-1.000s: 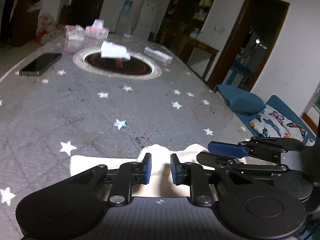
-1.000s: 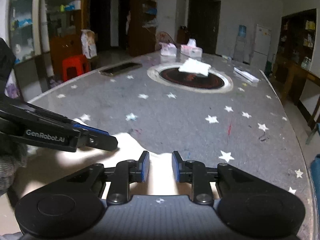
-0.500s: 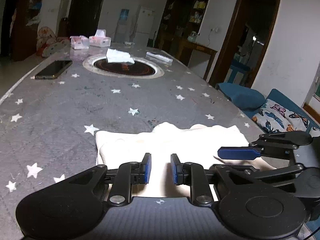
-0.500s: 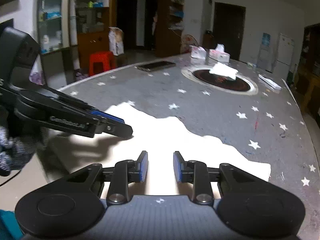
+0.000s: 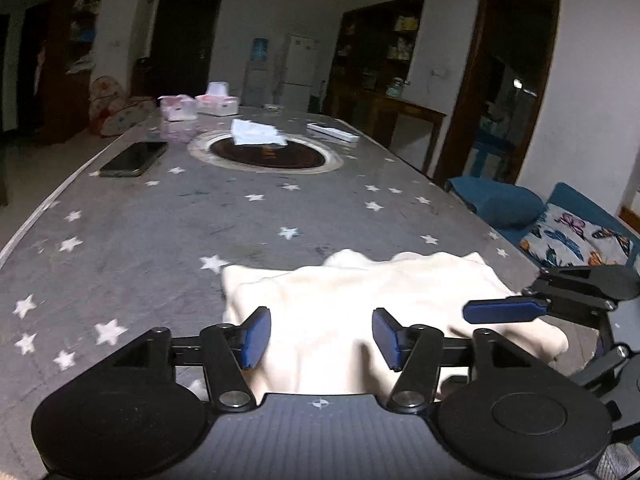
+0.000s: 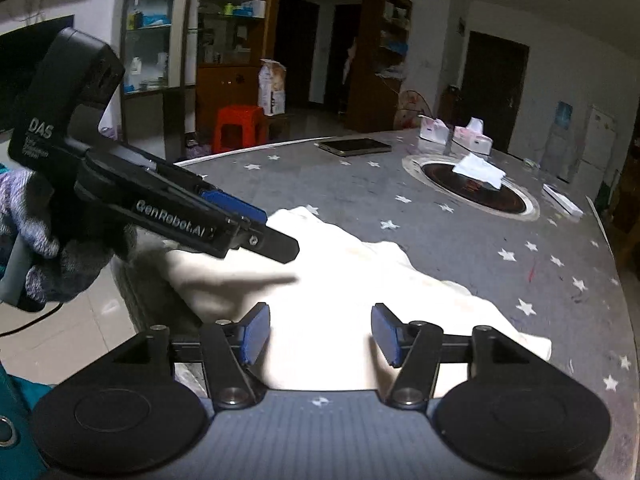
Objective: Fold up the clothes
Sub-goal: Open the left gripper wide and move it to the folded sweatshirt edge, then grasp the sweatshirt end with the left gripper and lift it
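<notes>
A cream garment (image 5: 360, 292) lies folded and flat at the near edge of the star-patterned grey table (image 5: 160, 240). My left gripper (image 5: 322, 338) hovers open just over its near left part, with nothing between the pads. The right gripper's blue-padded finger (image 5: 504, 308) reaches in over the cloth's right end. In the right wrist view the same garment (image 6: 360, 280) spreads under my right gripper (image 6: 320, 334), which is open and holds nothing. The left gripper's fingers (image 6: 276, 244) hang above the cloth's far left corner, held by a gloved hand (image 6: 32, 240).
Mid-table sit a dark round inset (image 5: 266, 154) with a white cloth (image 5: 256, 134) on it, a phone (image 5: 134, 158), tissue boxes (image 5: 216, 104) and a white flat box (image 5: 332, 134). A blue sofa with cushions (image 5: 500, 204) borders the right edge. A red stool (image 6: 240, 124) stands beyond the table.
Both grippers went from nearly closed jaws to wide open and drew back a little. More of the garment now shows, lying flat on the table.
</notes>
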`<move>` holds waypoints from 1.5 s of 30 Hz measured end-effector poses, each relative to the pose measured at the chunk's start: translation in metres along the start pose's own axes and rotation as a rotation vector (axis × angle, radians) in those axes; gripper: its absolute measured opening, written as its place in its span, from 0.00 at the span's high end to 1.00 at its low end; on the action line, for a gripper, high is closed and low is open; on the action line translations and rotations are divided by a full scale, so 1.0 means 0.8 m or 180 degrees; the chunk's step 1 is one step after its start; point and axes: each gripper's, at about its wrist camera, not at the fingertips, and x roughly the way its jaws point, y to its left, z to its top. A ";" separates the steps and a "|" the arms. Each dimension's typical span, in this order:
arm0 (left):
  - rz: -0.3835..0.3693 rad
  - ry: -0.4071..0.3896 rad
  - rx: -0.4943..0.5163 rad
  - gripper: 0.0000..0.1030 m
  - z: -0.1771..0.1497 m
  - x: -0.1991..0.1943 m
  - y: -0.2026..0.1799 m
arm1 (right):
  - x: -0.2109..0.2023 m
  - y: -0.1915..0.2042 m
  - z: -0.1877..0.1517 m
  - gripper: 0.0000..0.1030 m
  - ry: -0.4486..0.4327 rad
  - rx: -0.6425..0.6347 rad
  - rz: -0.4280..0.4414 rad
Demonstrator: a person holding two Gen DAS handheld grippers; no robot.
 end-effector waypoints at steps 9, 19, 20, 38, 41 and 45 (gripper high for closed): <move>0.0326 -0.0014 -0.0366 0.33 -0.013 -0.024 0.048 | 0.017 0.031 0.022 0.41 -0.0003 -0.0348 0.0382; 0.0445 -0.0036 -0.0872 0.33 -0.015 -0.041 0.093 | 0.048 0.072 0.030 0.46 0.0149 -0.0721 0.0718; 0.0414 -0.0032 -0.0931 0.33 -0.014 -0.042 0.095 | 0.051 0.075 0.030 0.47 0.0165 -0.0746 0.0721; -0.0233 0.0139 -0.2012 0.12 0.001 -0.023 0.100 | 0.035 0.049 0.040 0.86 -0.0013 -0.0292 0.0694; -0.0317 0.0219 -0.2179 0.11 0.004 -0.015 0.100 | 0.029 0.038 0.043 0.86 -0.0078 -0.0168 0.0707; -0.0364 0.0324 -0.2276 0.12 0.005 -0.005 0.095 | 0.021 0.026 0.046 0.87 -0.0153 -0.0018 0.0730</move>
